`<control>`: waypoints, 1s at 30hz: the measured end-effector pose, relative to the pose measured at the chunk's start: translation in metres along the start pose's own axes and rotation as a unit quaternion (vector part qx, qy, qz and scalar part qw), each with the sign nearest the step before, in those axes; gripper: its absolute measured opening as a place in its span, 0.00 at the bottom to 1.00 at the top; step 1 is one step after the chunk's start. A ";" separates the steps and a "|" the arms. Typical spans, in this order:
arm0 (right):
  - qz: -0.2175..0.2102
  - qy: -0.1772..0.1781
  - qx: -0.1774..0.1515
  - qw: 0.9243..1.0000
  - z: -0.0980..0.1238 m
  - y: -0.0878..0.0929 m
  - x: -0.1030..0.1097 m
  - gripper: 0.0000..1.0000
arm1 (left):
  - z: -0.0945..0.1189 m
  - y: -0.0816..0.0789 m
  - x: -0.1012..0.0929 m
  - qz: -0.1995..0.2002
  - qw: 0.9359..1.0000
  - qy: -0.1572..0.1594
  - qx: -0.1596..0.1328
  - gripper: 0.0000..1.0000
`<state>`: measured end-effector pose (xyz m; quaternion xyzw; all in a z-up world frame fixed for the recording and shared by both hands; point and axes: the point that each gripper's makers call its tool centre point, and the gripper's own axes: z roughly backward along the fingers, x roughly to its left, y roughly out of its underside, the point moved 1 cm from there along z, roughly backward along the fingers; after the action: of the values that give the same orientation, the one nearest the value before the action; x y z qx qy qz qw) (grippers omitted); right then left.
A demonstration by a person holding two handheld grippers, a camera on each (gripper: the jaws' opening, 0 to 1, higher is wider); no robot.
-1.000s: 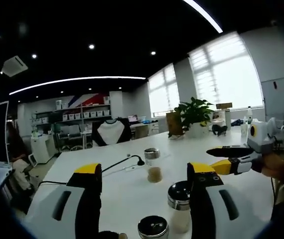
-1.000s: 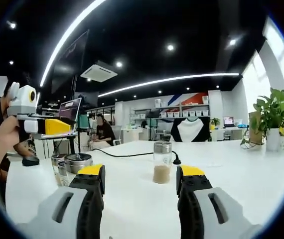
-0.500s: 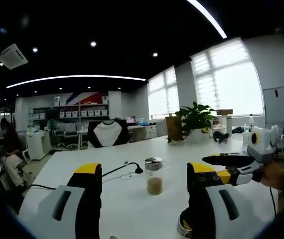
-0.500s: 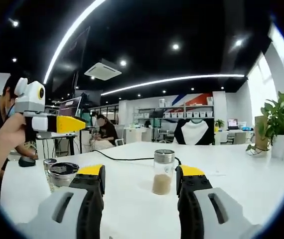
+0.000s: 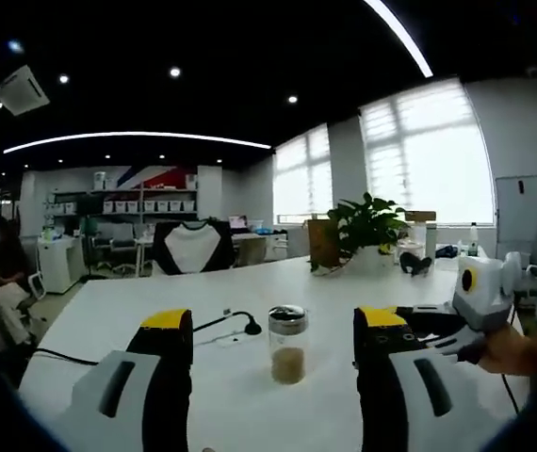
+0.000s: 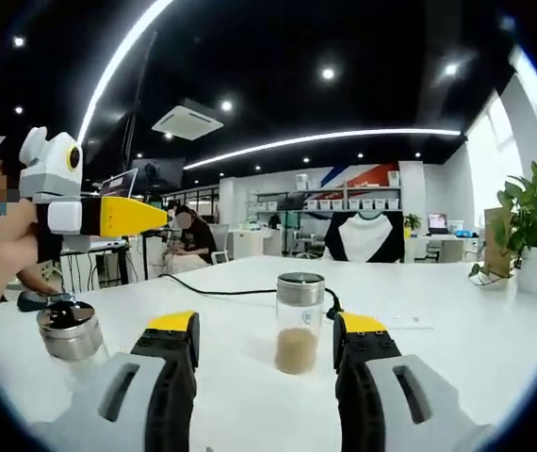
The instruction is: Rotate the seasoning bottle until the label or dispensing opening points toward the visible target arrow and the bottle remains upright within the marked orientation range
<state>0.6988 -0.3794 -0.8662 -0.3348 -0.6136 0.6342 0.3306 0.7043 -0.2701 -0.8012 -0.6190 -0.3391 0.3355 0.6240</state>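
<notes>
The seasoning bottle [image 5: 287,344], clear glass with a metal cap and brown powder at its base, stands upright on the white table [image 5: 108,320]. It sits ahead of my left gripper [image 5: 273,325], whose yellow-tipped jaws are open and apart from it. My right gripper [image 5: 438,322] comes in from the right, held by a hand [image 5: 523,347]. In the right gripper view the bottle [image 6: 299,323] stands just beyond my open right gripper [image 6: 267,325]. My left gripper [image 6: 122,217] hovers high at the left in that view.
A second jar with a metal lid [image 6: 69,330] stands at the near left. A black cable [image 5: 226,320] runs behind the bottle. A potted plant [image 5: 367,221] sits at the far right of the table. A person [image 5: 5,273] sits at the far left.
Both cameras have moved closer to the bottle, which looks larger. The two lidded jars have slid out of the left gripper view. The right gripper sits lower there.
</notes>
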 end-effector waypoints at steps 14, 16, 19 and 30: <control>-0.025 0.022 0.013 0.999 -0.041 0.018 -0.019 0.56 | -0.035 0.010 0.019 0.000 0.999 0.015 0.029 0.74; -0.025 0.024 0.016 0.999 -0.050 0.019 -0.023 0.56 | -0.040 0.010 0.021 0.000 0.999 0.016 0.029 0.74; -0.024 0.027 0.018 0.999 -0.060 0.021 -0.028 0.56 | -0.043 0.013 0.019 0.000 0.999 0.021 0.030 0.74; -0.007 0.020 0.029 0.999 -0.078 0.035 -0.030 0.55 | -0.055 0.025 0.024 -0.005 0.998 0.038 0.042 0.74</control>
<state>0.7800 -0.3621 -0.9024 -0.3333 -0.5908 0.6422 0.3569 0.7633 -0.2800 -0.8265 -0.6029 -0.3040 0.3229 0.6632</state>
